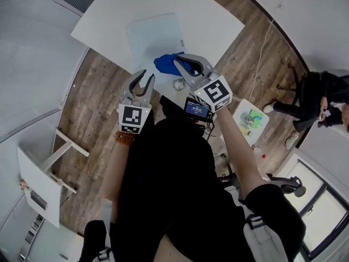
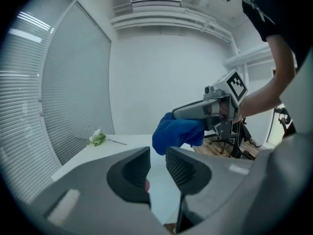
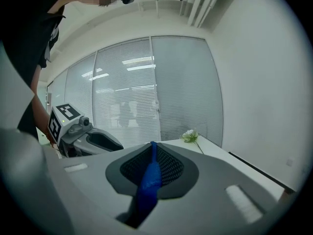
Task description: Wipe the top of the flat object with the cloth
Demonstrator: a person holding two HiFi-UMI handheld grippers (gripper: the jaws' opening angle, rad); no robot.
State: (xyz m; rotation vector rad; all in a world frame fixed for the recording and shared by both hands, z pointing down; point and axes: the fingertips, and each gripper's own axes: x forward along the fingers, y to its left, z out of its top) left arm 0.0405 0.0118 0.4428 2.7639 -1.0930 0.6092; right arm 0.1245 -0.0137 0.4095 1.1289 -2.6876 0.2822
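Note:
A pale flat sheet [image 1: 152,34] lies on the white table [image 1: 218,21]. My right gripper [image 1: 182,64] is shut on a blue cloth [image 1: 166,63], held in the air over the sheet's near edge. In the right gripper view a strip of the cloth [image 3: 149,180] runs out between the closed jaws of this gripper [image 3: 152,148]. My left gripper [image 1: 146,78] hovers just left of it at the table's near edge, jaws a little apart. The left gripper view shows nothing between the jaws of the left gripper [image 2: 157,155], with the bunched cloth [image 2: 178,131] hanging from the right gripper [image 2: 190,112] beyond.
A small flower sprig [image 2: 98,137] lies on the table's far side. A small round object [image 1: 178,83] sits near the table's front edge. A low white stand [image 1: 38,184] is on the wooden floor at left. A person [image 1: 322,100] sits at the right, a tray [image 1: 251,119] nearby.

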